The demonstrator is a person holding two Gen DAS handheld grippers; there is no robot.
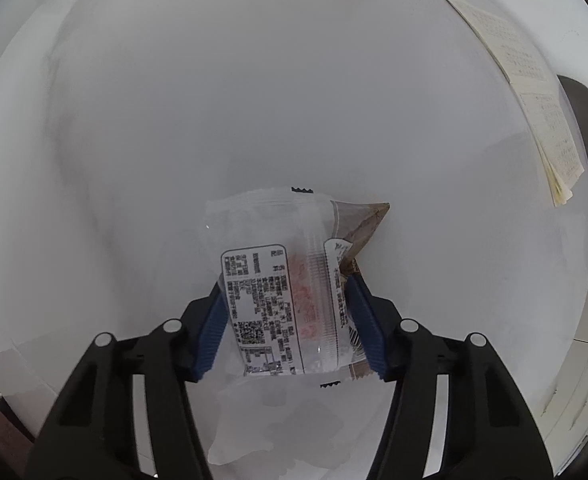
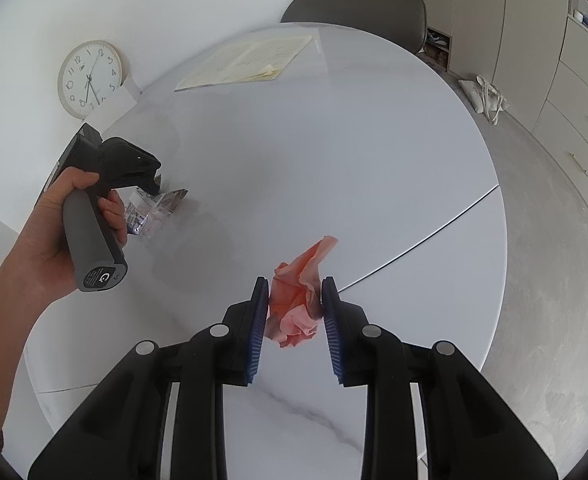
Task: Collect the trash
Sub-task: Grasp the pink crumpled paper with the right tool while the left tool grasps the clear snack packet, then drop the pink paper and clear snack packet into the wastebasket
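Note:
In the left wrist view my left gripper point(image 1: 286, 280) is shut on a clear plastic snack wrapper point(image 1: 282, 280) with a printed label and a brown torn end, held over the white round table point(image 1: 254, 100). In the right wrist view my right gripper point(image 2: 294, 292) is shut on a crumpled pink paper point(image 2: 297, 296), just above the table point(image 2: 333, 140). The left gripper point(image 2: 150, 184) also shows there at the left, held by a hand, with the wrapper point(image 2: 154, 208) in it.
A stack of printed papers point(image 1: 533, 100) lies at the table's far side; it also shows in the right wrist view point(image 2: 246, 64). A wall clock point(image 2: 90, 78) leans at the left. A grey chair point(image 2: 357, 12) stands behind the table. Cabinets point(image 2: 573, 100) line the right.

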